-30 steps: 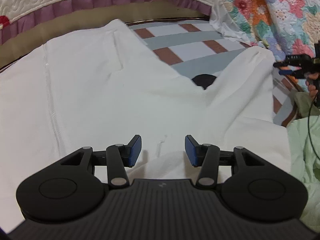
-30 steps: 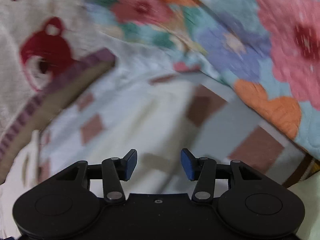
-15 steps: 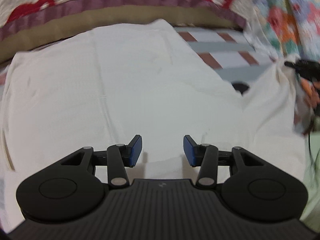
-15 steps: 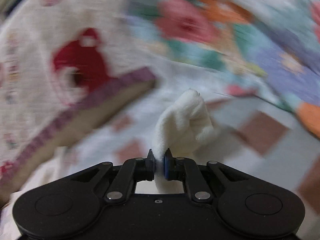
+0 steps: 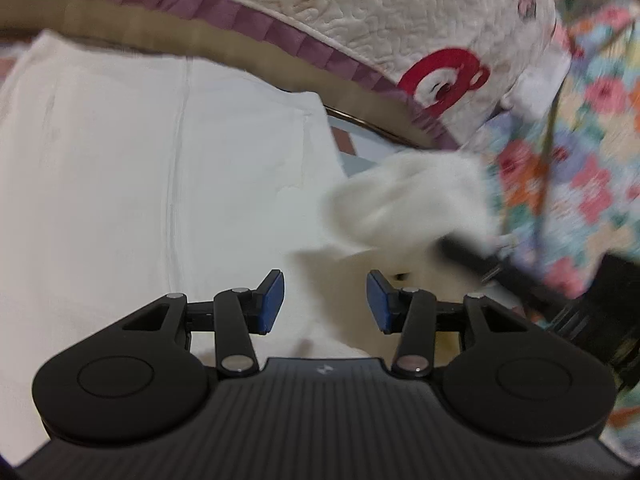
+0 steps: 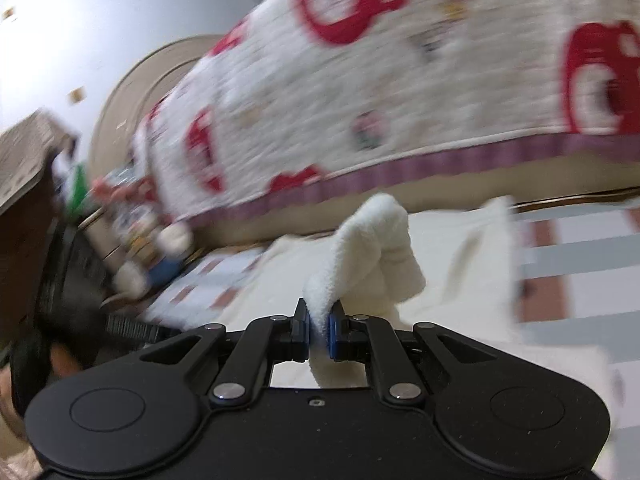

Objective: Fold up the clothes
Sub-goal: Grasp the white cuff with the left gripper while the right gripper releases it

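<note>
A white fleece garment (image 5: 140,184) lies spread over the bed. My left gripper (image 5: 325,300) hovers just above its near part, open, with nothing between its blue pads. My right gripper (image 6: 319,332) is shut on a bunched corner of the white garment (image 6: 376,248), which stands up in a fold above the pads. In the left wrist view that lifted corner (image 5: 408,204) hangs blurred at the right, with the right gripper's black fingers (image 5: 480,260) below it. The rest of the garment (image 6: 452,248) trails across the bed behind the held fold.
A quilted cover with red bear prints and a purple frill (image 5: 400,32) drapes over the headboard behind the garment. A floral quilt (image 5: 592,168) is heaped at the right. The striped bedsheet (image 6: 580,264) shows beside the garment. A dark cabinet (image 6: 28,208) stands far left.
My right gripper shut on the garment's corner and swung it up and leftwards over the body of the garment. My left gripper stayed open, shifted along the cloth and rolled.
</note>
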A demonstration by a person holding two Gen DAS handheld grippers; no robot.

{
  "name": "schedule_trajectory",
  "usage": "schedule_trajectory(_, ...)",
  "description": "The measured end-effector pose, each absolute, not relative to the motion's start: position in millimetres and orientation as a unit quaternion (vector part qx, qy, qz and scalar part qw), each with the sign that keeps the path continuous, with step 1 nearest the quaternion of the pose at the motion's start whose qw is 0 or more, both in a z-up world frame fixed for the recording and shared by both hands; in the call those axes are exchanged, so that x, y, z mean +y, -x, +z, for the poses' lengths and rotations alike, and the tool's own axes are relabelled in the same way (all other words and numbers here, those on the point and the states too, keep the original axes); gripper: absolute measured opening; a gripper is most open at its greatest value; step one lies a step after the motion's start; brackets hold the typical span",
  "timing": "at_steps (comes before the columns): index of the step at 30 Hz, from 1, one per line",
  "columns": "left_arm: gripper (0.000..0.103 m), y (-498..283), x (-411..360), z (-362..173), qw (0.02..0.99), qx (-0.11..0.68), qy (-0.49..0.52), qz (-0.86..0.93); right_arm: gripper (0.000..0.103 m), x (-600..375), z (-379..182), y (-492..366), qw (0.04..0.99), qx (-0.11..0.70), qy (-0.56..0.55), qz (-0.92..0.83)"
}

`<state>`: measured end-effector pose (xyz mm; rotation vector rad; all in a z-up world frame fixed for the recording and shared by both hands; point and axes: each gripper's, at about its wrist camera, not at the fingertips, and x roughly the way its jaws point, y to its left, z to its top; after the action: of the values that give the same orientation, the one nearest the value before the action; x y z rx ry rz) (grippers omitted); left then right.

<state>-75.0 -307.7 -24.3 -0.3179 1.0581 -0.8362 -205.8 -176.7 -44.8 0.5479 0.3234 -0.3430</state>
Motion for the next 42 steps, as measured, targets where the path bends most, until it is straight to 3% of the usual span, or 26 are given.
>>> schedule_trajectory(7,0.047,80,-277,-34,0.751,0.502,0.205,-0.378,0.012,-136,-59,168,0.939,0.202,-0.243,-0.137)
schedule_trajectory(10,0.048,78,-270,-39,0.759,0.497,0.219,-0.358,0.012,-116,-54,157,0.950,0.223,-0.183,-0.117)
schedule_trajectory(14,0.050,85,-267,-34,0.802,0.470,0.153,-0.335,0.012,-99,-59,139,0.949,0.262,-0.147,-0.096)
schedule_trajectory(17,0.053,85,-254,-42,0.792,0.479,0.166,-0.341,0.012,-85,-68,130,0.946,0.285,-0.132,-0.081)
schedule_trajectory(22,0.069,80,-239,-61,0.783,0.503,0.178,-0.319,0.012,-74,-76,120,0.945,0.294,-0.137,-0.044)
schedule_trajectory(28,0.069,85,-216,-61,0.797,0.484,0.194,-0.305,0.013,-66,-84,114,0.932,0.340,-0.127,-0.006)
schedule_trajectory(37,0.071,83,-230,-88,0.770,0.540,0.152,-0.304,0.013,-61,-98,104,0.927,0.351,-0.130,0.013)
schedule_trajectory(38,0.070,84,-234,-91,0.773,0.539,0.139,-0.304,0.013,-61,-100,106,0.927,0.351,-0.135,0.021)
schedule_trajectory(39,0.062,86,-238,-93,0.780,0.533,0.121,-0.305,0.017,-63,-100,110,0.927,0.346,-0.142,0.026)
schedule_trajectory(40,0.019,89,-243,-93,0.790,0.523,0.098,-0.306,0.018,-67,-99,116,0.927,0.342,-0.154,0.026)
schedule_trajectory(41,0.016,93,-245,-91,0.796,0.516,0.080,-0.306,0.023,-72,-96,125,0.925,0.341,-0.166,0.014)
schedule_trajectory(42,0.016,97,-246,-89,0.799,0.514,0.068,-0.305,0.036,-78,-94,134,0.923,0.341,-0.178,-0.001)
